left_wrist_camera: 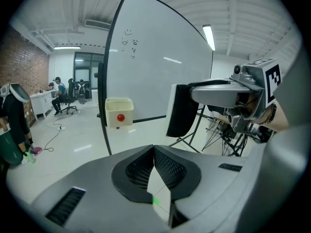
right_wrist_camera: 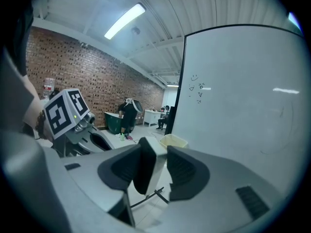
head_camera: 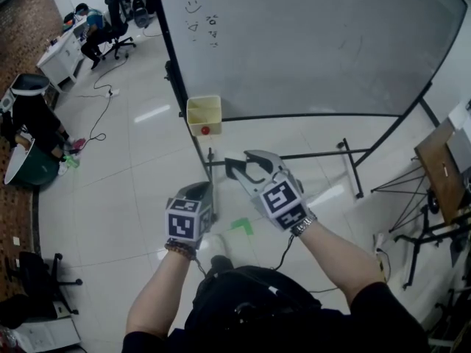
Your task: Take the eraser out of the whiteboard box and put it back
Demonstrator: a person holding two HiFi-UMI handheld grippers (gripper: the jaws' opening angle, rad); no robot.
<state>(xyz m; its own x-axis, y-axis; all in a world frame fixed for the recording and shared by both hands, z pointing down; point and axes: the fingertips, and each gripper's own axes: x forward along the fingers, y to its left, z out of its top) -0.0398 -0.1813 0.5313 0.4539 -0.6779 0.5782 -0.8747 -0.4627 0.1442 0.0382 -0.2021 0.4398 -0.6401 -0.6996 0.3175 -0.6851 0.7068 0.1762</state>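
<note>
Right gripper (head_camera: 246, 169) clamps eraser (right_wrist_camera: 146, 171) across its narrow sides, mid-air. Whiteboard box (head_camera: 204, 111) at 11 o'clock from it, well apart. Left gripper (left_wrist_camera: 153, 152) closed, empty. Eraser probably light, with rigid white shell and soft dark felt. Best gripped on shell.
</note>
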